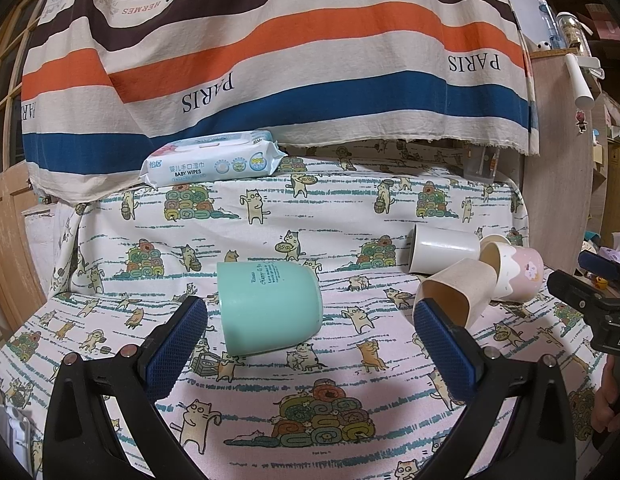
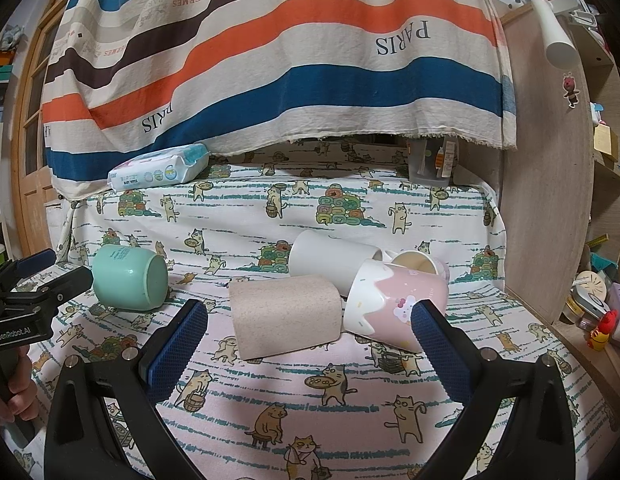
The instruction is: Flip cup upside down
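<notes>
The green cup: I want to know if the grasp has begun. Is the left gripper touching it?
Apart. In the left wrist view, tablecloth shows between the green cup and both fingers of the open left gripper.

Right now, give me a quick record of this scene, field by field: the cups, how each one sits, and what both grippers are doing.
surface: cat-print cloth
green cup: lying on its side, apart from the others
beige cup: on its side, in the cluster
white cup: on its side, behind the beige one
pink cup: tipped over beside the beige one
left gripper: open, empty, fingers either side of the green cup, not touching
right gripper: open, empty, facing the beige cup
background: baby wipes pack
</notes>
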Demonstrator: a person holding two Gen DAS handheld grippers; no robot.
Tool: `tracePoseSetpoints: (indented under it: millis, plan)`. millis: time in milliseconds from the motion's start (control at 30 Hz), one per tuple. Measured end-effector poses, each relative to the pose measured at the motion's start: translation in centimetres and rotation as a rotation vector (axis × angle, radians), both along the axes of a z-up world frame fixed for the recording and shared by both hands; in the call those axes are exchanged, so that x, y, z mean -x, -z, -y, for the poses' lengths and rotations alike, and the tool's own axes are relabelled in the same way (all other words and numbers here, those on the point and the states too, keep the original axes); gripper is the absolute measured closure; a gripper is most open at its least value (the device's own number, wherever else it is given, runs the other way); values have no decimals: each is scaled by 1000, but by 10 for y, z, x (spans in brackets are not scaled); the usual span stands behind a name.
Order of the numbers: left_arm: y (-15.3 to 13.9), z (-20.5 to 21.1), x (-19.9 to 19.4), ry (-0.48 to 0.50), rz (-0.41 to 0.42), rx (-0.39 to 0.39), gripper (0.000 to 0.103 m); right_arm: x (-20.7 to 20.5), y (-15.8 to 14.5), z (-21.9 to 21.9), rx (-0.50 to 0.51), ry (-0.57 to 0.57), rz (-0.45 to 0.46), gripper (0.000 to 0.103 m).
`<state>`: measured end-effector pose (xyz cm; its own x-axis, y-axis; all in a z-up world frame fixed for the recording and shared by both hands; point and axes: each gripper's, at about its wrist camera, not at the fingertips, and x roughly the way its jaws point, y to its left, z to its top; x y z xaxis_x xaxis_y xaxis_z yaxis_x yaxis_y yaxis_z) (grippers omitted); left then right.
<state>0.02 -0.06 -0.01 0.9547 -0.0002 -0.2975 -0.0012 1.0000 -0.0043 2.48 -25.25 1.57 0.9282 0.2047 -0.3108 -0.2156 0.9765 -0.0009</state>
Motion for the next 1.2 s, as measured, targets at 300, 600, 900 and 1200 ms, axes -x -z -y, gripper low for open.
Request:
tracePoseSetpoints:
  millis: [300,600,900,1200]
  plan:
    - [0,0,0,0,0,0,0,0,0,-1,0,1,0,0]
    - [0,0,0,0,0,0,0,0,0,-1,0,-1,0,0]
    - [0,0,0,0,0,1,0,1,0,-2,0,-7,-2,0]
    - [0,0,0,0,0,0,0,-1,1,-2,0,-8,0,0]
